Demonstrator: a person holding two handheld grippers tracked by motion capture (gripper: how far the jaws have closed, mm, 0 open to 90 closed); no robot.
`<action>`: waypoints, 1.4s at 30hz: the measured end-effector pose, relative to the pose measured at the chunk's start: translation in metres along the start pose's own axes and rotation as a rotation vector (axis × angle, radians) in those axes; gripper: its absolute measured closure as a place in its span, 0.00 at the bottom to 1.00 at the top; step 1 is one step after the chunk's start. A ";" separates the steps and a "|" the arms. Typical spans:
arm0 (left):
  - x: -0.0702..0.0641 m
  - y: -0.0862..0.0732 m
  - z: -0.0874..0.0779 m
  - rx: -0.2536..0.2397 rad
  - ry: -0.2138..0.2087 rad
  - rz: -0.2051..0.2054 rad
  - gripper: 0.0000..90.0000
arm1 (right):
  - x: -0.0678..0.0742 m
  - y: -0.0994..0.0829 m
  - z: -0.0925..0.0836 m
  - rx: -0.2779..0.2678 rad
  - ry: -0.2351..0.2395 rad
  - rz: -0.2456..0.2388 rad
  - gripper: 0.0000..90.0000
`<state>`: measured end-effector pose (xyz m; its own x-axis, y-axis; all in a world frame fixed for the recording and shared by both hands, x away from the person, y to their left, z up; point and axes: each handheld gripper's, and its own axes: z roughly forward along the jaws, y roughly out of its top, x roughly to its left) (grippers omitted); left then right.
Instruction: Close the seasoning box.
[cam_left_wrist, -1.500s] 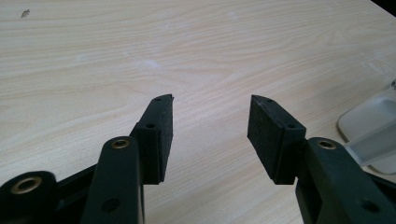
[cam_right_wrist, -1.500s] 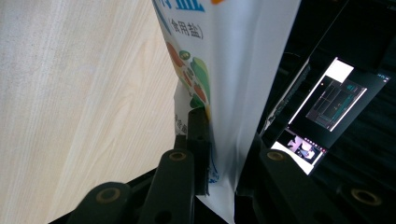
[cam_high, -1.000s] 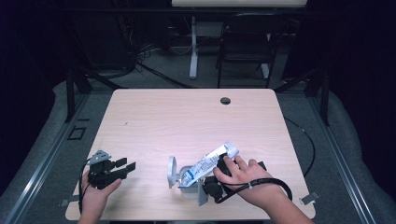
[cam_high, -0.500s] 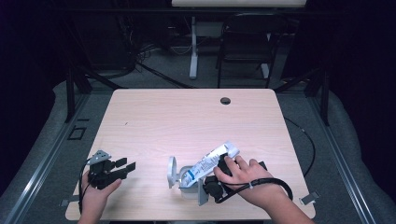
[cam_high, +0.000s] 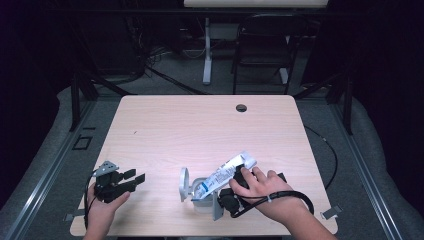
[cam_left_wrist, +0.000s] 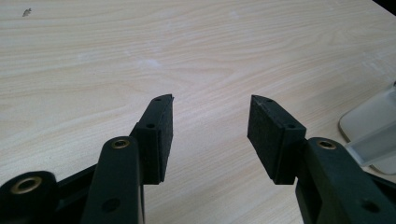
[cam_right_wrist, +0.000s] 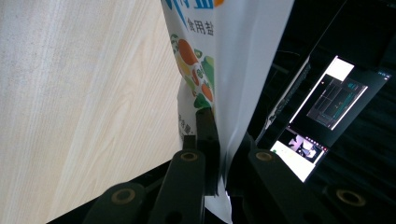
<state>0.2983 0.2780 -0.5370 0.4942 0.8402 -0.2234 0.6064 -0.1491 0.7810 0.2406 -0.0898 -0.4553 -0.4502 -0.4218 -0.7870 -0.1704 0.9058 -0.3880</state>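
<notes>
A white pouch (cam_high: 226, 173) with blue print lies slanted, its low end over a small clear container (cam_high: 200, 196) whose round lid (cam_high: 184, 182) stands open. My right gripper (cam_high: 231, 189) is shut on the pouch near the front edge of the table, and its jaws have just been closing tighter on it. In the right gripper view the pouch (cam_right_wrist: 224, 56), printed with vegetables, rises from between the jaws of the right gripper (cam_right_wrist: 223, 137). My left gripper (cam_high: 134, 176) rests at the front left, open and with nothing in it. The left gripper (cam_left_wrist: 210, 121) faces bare wood, with the container (cam_left_wrist: 369, 126) at its right edge.
The light wooden table (cam_high: 200, 130) has a dark cable hole (cam_high: 241, 107) near its far edge. A folding chair (cam_high: 265, 50) and stand legs sit beyond the table. A cable (cam_high: 325, 150) loops off the right side. A lit screen (cam_right_wrist: 327, 107) glows in the dark behind the pouch.
</notes>
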 end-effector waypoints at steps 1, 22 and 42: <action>0.000 0.000 0.000 0.002 0.001 -0.001 0.57 | 0.000 0.000 0.000 0.002 0.002 0.001 0.98; 0.000 0.000 0.000 0.002 0.002 0.000 0.57 | 0.001 -0.002 -0.002 0.002 0.003 -0.001 0.99; 0.000 0.000 0.000 0.000 0.002 -0.003 0.57 | 0.000 -0.003 -0.002 -0.005 -0.001 0.000 0.99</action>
<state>0.2984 0.2785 -0.5372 0.4907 0.8419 -0.2246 0.6083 -0.1465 0.7800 0.2395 -0.0921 -0.4528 -0.4493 -0.4220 -0.7874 -0.1752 0.9059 -0.3855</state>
